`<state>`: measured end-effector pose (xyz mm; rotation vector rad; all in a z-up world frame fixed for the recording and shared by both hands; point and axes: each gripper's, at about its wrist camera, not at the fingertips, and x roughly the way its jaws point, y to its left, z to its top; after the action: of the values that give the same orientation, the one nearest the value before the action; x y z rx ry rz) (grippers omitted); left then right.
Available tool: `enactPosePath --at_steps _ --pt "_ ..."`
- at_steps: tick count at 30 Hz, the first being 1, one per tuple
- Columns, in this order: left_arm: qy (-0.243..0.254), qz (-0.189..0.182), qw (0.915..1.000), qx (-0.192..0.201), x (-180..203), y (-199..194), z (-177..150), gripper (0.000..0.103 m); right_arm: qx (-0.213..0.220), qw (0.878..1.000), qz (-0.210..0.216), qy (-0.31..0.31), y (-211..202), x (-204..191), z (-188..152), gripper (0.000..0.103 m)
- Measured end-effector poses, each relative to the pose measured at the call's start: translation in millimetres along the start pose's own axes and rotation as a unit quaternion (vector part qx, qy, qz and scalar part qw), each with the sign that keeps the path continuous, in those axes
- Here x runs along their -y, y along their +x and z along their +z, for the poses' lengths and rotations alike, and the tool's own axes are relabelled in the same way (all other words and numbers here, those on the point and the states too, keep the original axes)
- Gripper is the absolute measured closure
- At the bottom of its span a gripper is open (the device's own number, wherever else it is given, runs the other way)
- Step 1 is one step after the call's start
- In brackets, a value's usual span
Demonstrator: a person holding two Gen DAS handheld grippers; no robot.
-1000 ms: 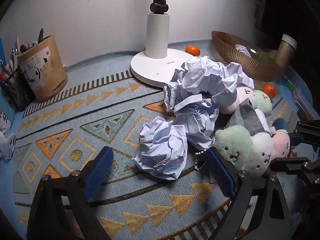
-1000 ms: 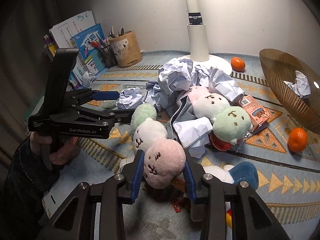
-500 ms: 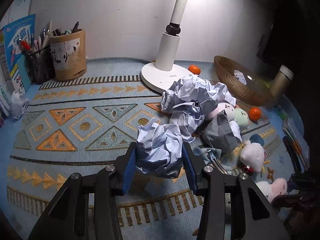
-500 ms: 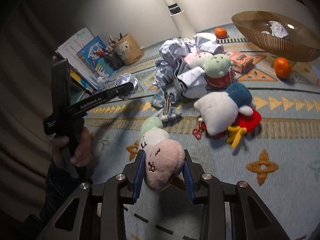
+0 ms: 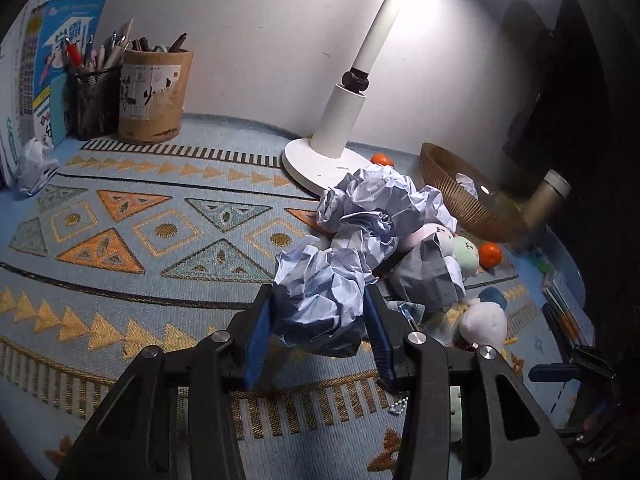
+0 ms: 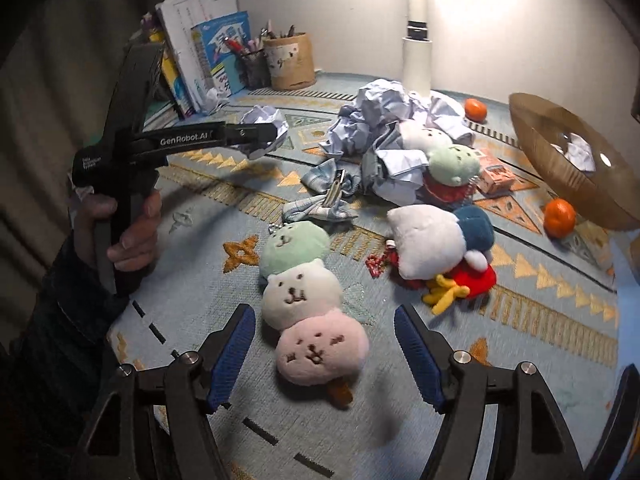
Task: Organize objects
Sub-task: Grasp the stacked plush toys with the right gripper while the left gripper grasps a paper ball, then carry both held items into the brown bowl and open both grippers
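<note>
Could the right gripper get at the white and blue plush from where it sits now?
Probably yes. The right gripper has just opened around the dango plush without pressing it, and bare cloth leads to the white and blue plush.

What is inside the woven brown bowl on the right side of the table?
One crumpled white paper ball lies in the woven bowl, along with a bright glare spot. The bowl's near wall hides the rest of its bottom, so anything else there cannot be seen.
</note>
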<state>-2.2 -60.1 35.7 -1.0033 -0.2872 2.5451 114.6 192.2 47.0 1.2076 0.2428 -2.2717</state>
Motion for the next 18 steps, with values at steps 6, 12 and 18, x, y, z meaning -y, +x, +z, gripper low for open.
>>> enactPosePath --at_steps 6,12,18 --pt "0.012 0.005 0.9999 -0.001 3 1 -1 0.062 -0.027 0.999 -0.007 -0.032 31 -8 2 0.036" --pt "0.014 0.004 0.9999 -0.003 4 2 -2 0.062 -0.016 0.998 -0.029 -0.05 31 -17 0 0.05" --pt "0.025 0.005 0.9997 -0.005 11 0 0 0.062 0.017 0.999 -0.01 -0.035 4 -21 0 0.054"
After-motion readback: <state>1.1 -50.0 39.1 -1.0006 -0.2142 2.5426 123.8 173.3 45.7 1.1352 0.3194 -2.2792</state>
